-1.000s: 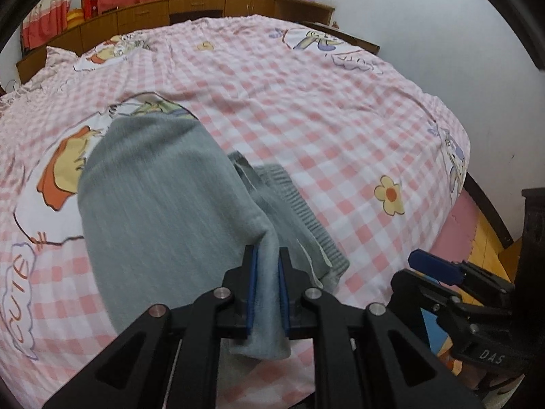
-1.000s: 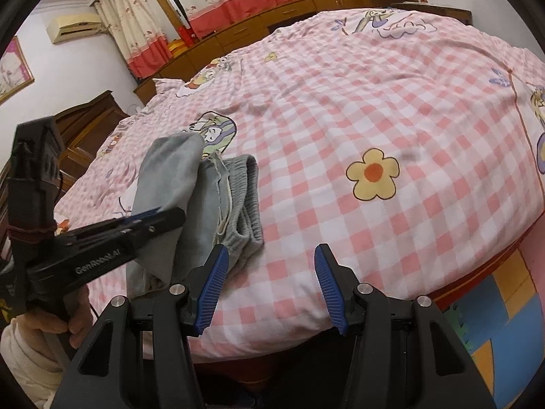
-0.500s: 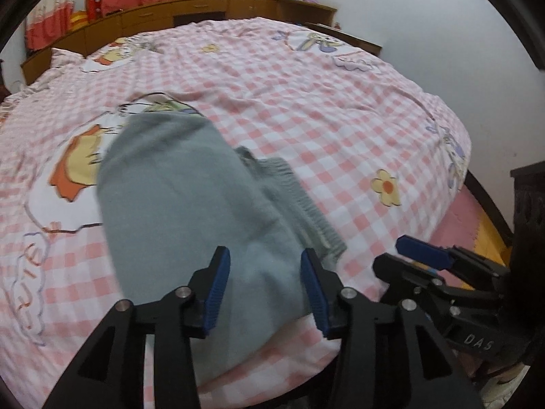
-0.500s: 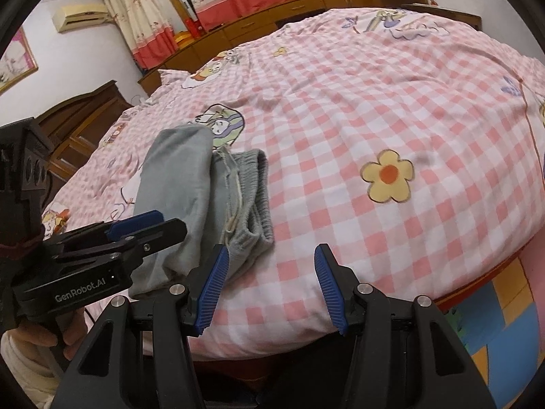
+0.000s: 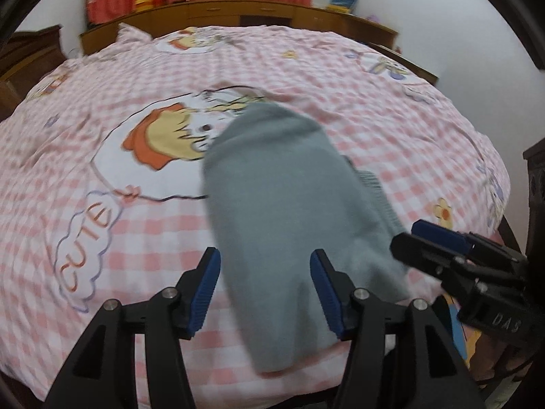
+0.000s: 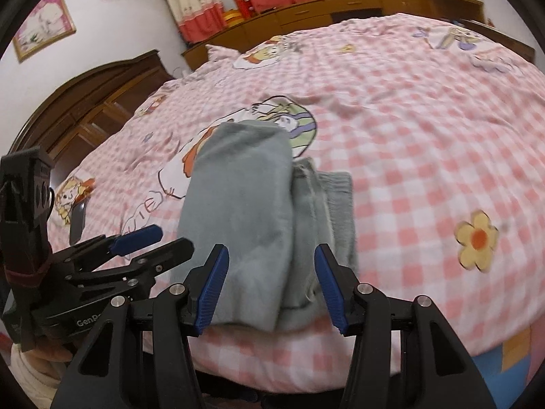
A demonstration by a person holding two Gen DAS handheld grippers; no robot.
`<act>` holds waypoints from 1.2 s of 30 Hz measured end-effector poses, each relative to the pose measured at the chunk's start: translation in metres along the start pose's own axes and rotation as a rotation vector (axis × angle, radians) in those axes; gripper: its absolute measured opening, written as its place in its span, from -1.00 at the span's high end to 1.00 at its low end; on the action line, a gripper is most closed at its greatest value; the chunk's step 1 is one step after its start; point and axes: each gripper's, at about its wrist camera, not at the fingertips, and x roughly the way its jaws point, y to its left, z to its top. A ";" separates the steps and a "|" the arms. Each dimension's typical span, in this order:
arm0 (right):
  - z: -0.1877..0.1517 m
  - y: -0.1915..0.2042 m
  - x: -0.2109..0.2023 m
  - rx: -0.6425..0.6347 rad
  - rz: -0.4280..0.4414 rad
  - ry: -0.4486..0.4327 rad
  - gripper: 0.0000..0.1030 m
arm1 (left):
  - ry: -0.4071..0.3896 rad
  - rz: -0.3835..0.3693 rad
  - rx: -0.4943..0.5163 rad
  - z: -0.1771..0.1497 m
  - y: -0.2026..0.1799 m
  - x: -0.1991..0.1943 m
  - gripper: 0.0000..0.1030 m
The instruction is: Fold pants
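one pair of grey pants (image 5: 286,204) lies folded long on the pink checked bed cover (image 5: 391,109), near its front edge. two grippers: left gripper (image 5: 265,293), shut on the soft knit cloth a second ago, now stands wide and empty; right gripper (image 6: 270,286) is wide too.

I see the pants (image 5: 286,204) lying on the bed (image 5: 391,109), near its front edge — one folded part sits on top. My left gripper (image 5: 264,281) and right gripper (image 6: 270,279) are side by side, just before them — both spread wide, touching nothing.
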 end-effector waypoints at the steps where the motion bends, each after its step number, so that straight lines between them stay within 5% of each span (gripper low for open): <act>1: 0.002 0.001 0.004 -0.004 -0.001 0.006 -0.04 | 0.001 0.009 -0.010 -0.001 0.004 0.001 -0.13; 18: 0.030 -0.002 0.047 0.012 0.035 0.052 -0.03 | 0.027 0.009 -0.136 -0.013 0.045 0.008 -0.17; 20: 0.030 -0.002 0.055 0.008 0.011 0.068 0.08 | 0.025 0.004 -0.142 -0.012 0.047 0.009 -0.17; 22: 0.030 -0.002 0.064 0.008 0.024 0.092 0.72 | 0.025 0.006 -0.147 -0.012 0.048 0.009 -0.17; 23: 0.030 0.000 0.066 0.008 0.046 0.104 0.79 | 0.026 0.008 -0.149 -0.012 0.049 0.009 -0.17; 30: 0.036 0.002 0.019 0.036 0.075 -0.015 0.83 | 0.004 -0.007 -0.147 -0.009 0.051 0.005 -0.17; 36: 0.037 -0.014 -0.008 0.014 -0.026 -0.060 0.83 | -0.012 -0.043 -0.086 -0.004 0.032 0.006 -0.17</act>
